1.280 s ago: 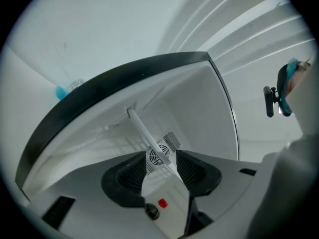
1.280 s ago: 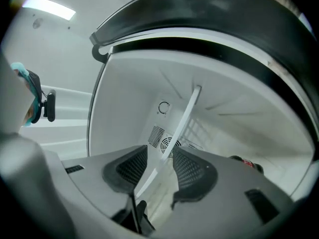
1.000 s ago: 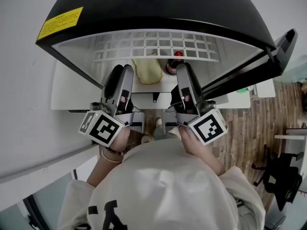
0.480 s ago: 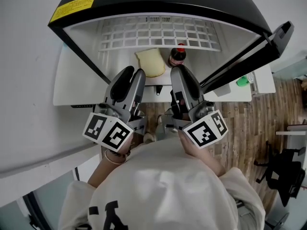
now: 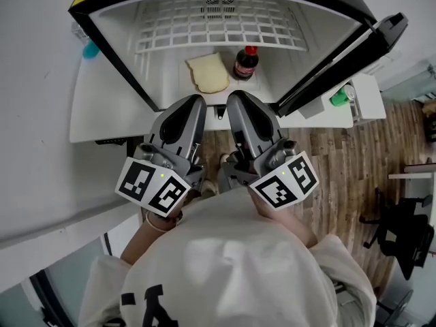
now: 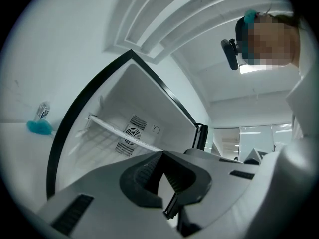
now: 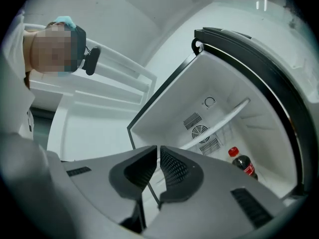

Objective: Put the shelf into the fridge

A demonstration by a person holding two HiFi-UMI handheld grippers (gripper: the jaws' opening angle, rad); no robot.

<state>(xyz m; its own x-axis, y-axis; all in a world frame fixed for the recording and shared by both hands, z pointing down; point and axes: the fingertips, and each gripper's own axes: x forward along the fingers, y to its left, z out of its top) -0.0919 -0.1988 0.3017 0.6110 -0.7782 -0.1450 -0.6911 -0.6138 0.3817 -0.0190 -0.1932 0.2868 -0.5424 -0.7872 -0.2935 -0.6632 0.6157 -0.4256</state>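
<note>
shelf (image 5: 218,27) is seen seated in fridge (image 5: 124,52) | left gripper (image 6: 161,154) and right gripper (image 7: 157,148) are pressed together, empty | task is judged finished

The left gripper (image 6: 162,156) fills the near foreground, its jaws closed tip to tip on nothing. Beyond it stands the open fridge (image 6: 64,133), black-rimmed and white inside. The wire shelf (image 6: 117,132) spans its interior before the far wall's vents (image 6: 137,123). A teal object (image 6: 39,127) sits left of the fridge.
</note>
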